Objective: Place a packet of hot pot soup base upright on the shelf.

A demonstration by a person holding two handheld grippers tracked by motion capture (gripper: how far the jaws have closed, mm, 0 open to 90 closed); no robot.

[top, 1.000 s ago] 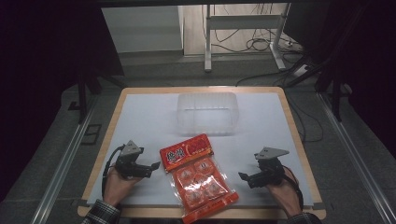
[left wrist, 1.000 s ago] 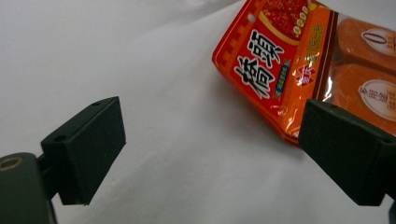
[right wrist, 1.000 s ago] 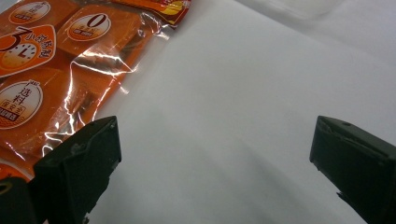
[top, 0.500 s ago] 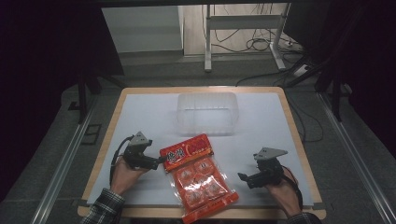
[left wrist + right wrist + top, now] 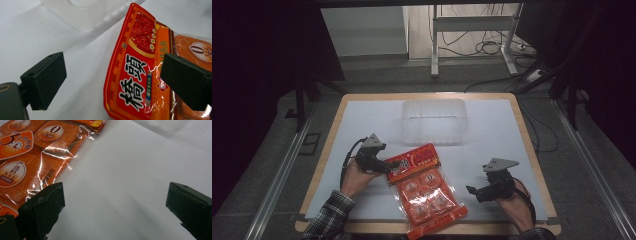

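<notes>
Snack bag (image 5: 424, 190) lies flat on tabletop (image 5: 492, 150), near front edge. Left tool (image 5: 112, 82) gapes wide, straddling bag's top corner. Right tool (image 5: 473, 191) agape beside bag, apart from it.

The snack bag (image 5: 424, 190) is a clear plastic pack with a red-orange printed header bearing large Chinese characters and a photo of red food. Through its glossy, crinkled film show several small orange packets with white round labels. It lies flat and slanted, well in front of the clear plastic container (image 5: 433, 121), header end towards that container, its other end at the table's near edge.
</notes>
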